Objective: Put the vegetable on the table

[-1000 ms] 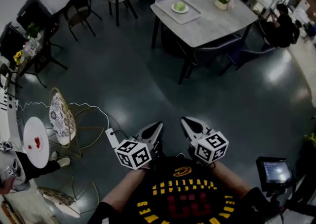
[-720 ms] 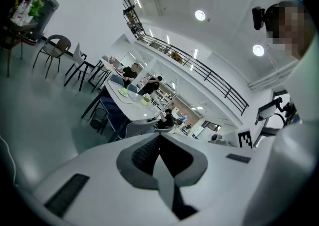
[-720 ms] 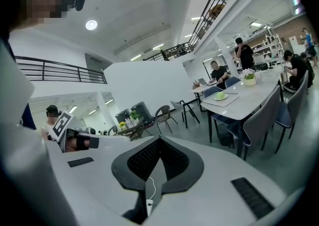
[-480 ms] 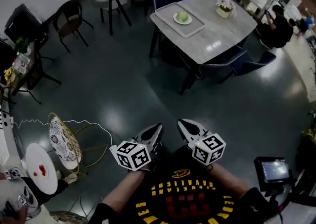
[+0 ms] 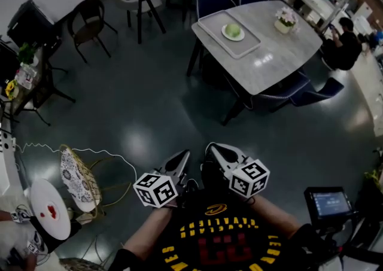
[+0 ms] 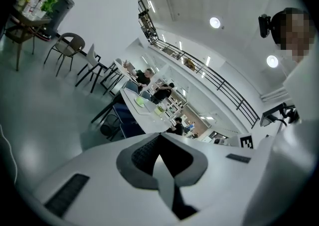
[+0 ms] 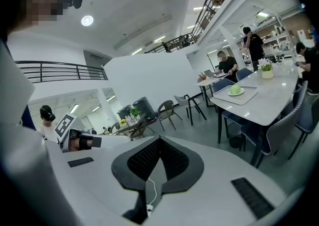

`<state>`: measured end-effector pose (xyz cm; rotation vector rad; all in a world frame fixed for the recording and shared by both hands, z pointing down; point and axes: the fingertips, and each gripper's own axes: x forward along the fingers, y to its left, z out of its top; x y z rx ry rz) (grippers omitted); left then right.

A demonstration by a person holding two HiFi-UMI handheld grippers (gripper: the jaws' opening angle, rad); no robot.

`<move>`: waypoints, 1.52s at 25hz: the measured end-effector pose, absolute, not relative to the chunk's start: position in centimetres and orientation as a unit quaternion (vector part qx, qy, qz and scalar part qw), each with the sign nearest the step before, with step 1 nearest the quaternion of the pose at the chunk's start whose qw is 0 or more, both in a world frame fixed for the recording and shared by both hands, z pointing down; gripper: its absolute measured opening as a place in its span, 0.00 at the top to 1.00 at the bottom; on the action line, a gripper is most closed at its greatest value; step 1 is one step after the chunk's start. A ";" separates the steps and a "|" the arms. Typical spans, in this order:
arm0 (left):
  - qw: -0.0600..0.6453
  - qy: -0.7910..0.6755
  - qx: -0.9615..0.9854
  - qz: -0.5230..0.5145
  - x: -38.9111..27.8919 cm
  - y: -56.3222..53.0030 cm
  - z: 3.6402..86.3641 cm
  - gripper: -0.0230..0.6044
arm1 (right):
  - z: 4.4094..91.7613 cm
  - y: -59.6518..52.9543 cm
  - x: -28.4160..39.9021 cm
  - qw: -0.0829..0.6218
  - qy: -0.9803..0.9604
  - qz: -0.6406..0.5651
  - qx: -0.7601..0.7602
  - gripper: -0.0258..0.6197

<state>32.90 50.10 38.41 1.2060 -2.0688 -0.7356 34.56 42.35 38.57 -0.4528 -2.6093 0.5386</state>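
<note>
Closest in, the left gripper and the right gripper sit side by side in front of the person's chest. Each has its 2 jaws pressed together with nothing between them, and both point across the dark floor. Beyond a wide stretch of that floor stands the grey table, with blue chairs round it. At its near-left end lies a tray. On the tray is a small plate, and on the plate the vegetable, a round pale green head. A pot of flowers stands further along, apart from the tray. By my reading nothing of the task is done: the vegetable rests on its plate, not on the table top, and both grippers are well apart from it. The whole job is left: reaching the table, opening a gripper, lifting the vegetable and setting it on bare table top.
</note>
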 end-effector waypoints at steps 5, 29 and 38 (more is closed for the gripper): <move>0.300 -0.805 0.432 -0.274 27.4 49.2 38.3 0.96 | 38.1 41.5 28.5 0.210 -0.939 0.185 -0.199 0.95; 0.328 -0.793 0.438 -0.267 6.4 36.1 38.8 0.96 | 39.4 26.3 7.3 0.218 -0.937 0.235 -0.141 0.95; 0.328 -0.770 0.488 -0.247 -7.1 36.0 36.9 0.96 | 37.6 26.0 -4.9 0.191 -0.946 0.249 -0.082 0.95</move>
